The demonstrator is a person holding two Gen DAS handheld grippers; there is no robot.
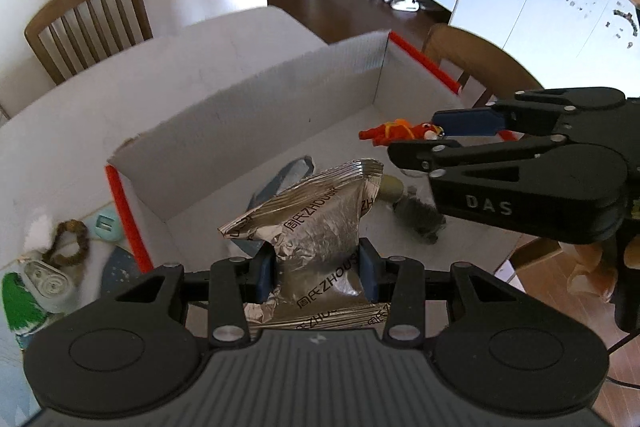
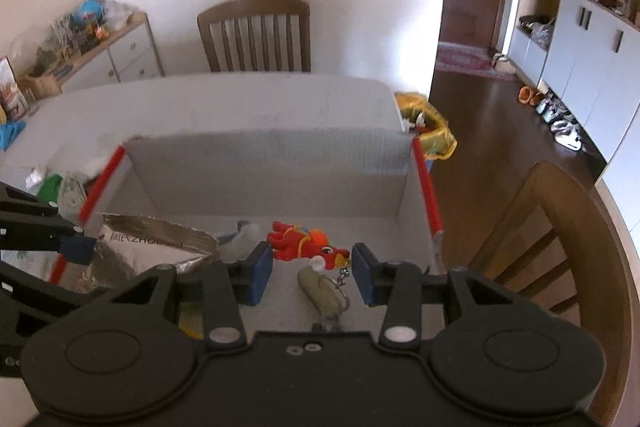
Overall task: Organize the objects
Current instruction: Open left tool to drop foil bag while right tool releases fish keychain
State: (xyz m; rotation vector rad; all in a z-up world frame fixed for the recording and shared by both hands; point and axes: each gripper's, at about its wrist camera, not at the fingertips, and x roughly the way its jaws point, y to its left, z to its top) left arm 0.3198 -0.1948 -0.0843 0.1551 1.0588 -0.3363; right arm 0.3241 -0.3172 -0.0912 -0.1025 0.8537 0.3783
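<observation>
My left gripper [image 1: 318, 275] is shut on a crinkled silver foil pouch [image 1: 316, 223], which hangs over the near left part of an open white cardboard box [image 1: 280, 99] with red edge strips. From the right wrist view the pouch [image 2: 132, 247] shows at the left, over the box [image 2: 280, 167]. My right gripper [image 2: 312, 273] is shut on a red dragon keychain toy [image 2: 300, 243]. An olive pendant [image 2: 320, 293] dangles from it by a chain. That gripper [image 1: 420, 139] reaches in from the right with the toy [image 1: 400, 131] at its tips. A blue-grey item [image 1: 280, 175] lies in the box.
Left of the box on the white table lie a brown bead ring [image 1: 72, 243], a teal piece [image 1: 106, 225], a clear case [image 1: 46, 281] and a green item [image 1: 18, 299]. Wooden chairs [image 2: 256, 31] [image 2: 552, 227] stand at the table. A yellow-lined bin [image 2: 428, 123] stands beyond it.
</observation>
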